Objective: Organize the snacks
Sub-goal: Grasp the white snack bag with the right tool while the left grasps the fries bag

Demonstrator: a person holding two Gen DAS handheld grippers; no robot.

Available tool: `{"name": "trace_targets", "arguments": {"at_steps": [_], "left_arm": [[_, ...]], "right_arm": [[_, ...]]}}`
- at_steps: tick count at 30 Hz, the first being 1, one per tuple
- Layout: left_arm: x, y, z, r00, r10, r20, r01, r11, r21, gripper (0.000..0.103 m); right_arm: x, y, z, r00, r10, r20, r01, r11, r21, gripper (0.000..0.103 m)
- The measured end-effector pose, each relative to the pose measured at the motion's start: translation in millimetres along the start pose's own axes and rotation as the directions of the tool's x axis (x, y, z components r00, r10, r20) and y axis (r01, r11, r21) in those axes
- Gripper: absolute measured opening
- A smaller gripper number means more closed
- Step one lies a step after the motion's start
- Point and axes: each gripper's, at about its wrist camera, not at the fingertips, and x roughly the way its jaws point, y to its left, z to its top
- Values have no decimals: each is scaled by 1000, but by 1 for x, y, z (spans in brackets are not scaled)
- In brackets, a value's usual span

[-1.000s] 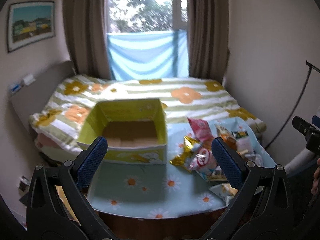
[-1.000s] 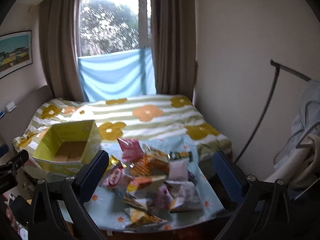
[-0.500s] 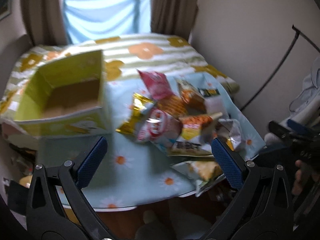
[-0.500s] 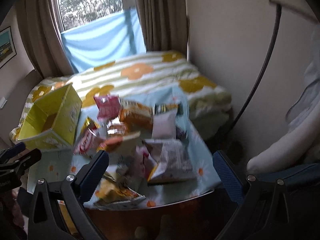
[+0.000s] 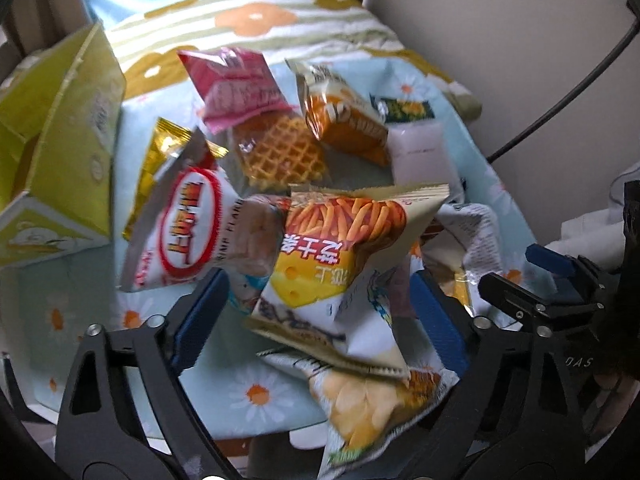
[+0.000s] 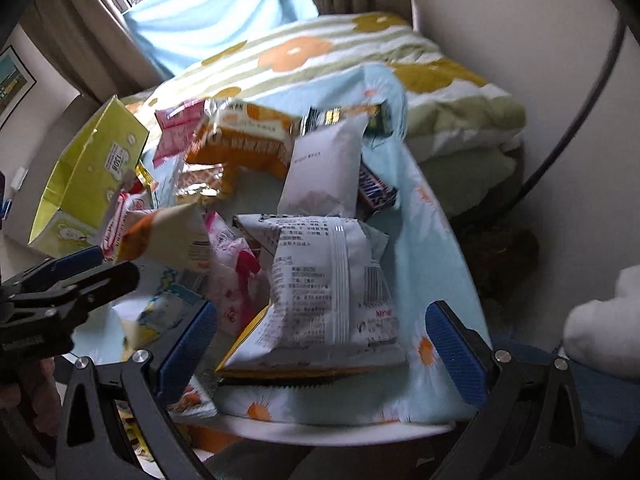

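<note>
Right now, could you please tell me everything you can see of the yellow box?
The yellow box is an open-topped cardboard carton, bright yellow-green inside and out, with a white price sticker on one side and a pale cartoon panel on another. It stands upright on the daisy-print cloth at the left of the snack pile. What little of its inside shows holds no snacks. No claw touches it.

One yellow box (image 5: 60, 152), two grippers, roughly ten snack packets (image 5: 332, 264) (overlapping, uncertain).
</note>
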Motion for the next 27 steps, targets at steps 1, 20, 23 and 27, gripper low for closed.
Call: {"name": "trace_targets", "arguments": {"at_steps": [1, 20, 23, 27], "left_arm": [[6, -1, 1, 1000, 1, -12, -1, 1000, -1, 87], [24, -5, -2, 997, -8, -73, 6, 1000, -25, 51], [19, -8, -3, 998, 1, -60, -2, 1000, -16, 48], [14, -10, -3, 999, -1, -45, 0, 1000, -13, 46]], "right_arm": [[5, -1, 2, 1000, 10, -11, -10, 1000, -4, 103], [35, -5, 19, 993, 78, -83, -83, 995, -54, 93], [36, -5, 18, 995, 51, -91, -57, 996, -69, 84], [35, -10, 18, 996, 30, -89, -36, 997, -65, 65]]}}
